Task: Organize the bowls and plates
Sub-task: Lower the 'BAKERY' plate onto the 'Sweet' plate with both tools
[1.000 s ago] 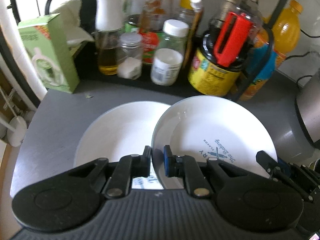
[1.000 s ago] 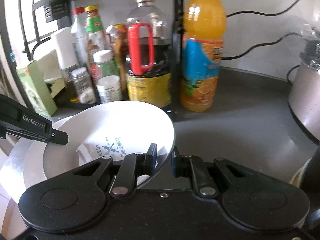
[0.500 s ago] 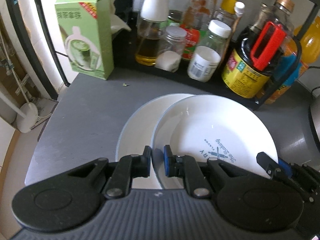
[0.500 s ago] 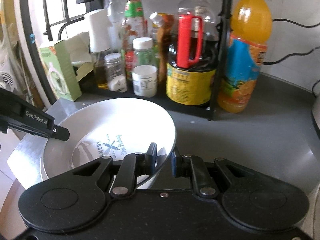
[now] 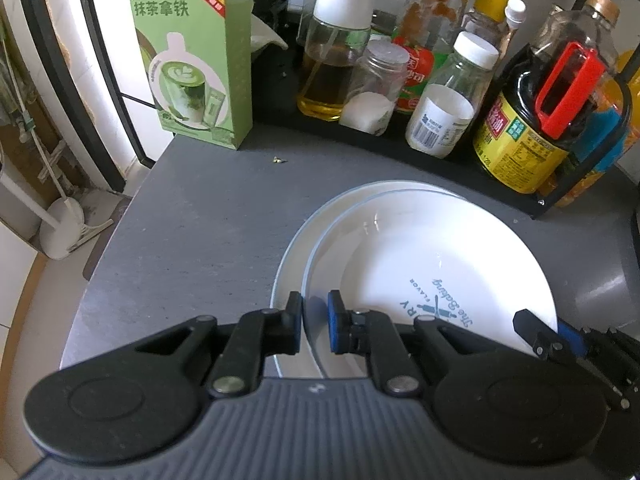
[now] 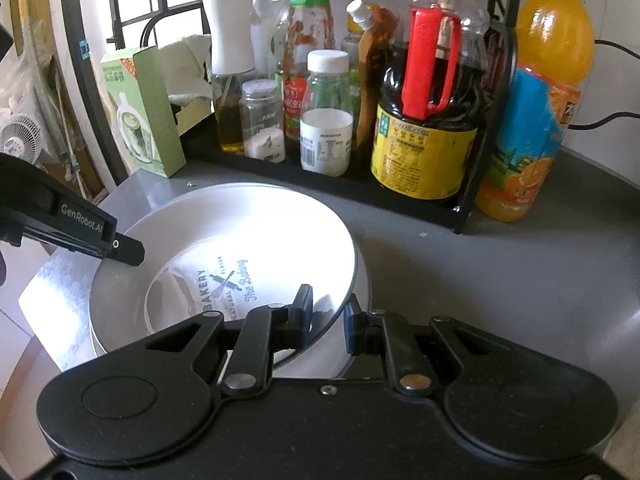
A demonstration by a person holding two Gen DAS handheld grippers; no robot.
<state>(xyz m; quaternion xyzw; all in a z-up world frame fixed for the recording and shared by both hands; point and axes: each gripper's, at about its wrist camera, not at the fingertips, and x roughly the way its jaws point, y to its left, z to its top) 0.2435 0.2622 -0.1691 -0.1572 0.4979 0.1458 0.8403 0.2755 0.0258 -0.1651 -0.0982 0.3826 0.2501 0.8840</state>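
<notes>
A white plate with a blue bakery logo (image 5: 432,264) hangs slightly tilted just over a second white plate (image 5: 292,264) that lies on the grey counter (image 5: 192,224). Only a crescent of the lower plate shows at the left. My left gripper (image 5: 315,312) is shut on the logo plate's near left rim. My right gripper (image 6: 328,308) is shut on the same plate (image 6: 224,240) at its right rim. Each view shows the other gripper: the right gripper (image 5: 536,332) at the lower right, the left gripper (image 6: 124,248) at the left.
A black rack (image 5: 400,144) at the back holds several bottles and jars, among them a soy sauce jug with a red handle (image 5: 532,120). A green box (image 5: 196,60) stands at the back left, an orange juice bottle (image 6: 532,120) at the right. The counter ends at the left.
Both grippers carried the logo plate leftward and a little down. The lower plate, earlier showing wide to its left, now lies almost wholly under it.
</notes>
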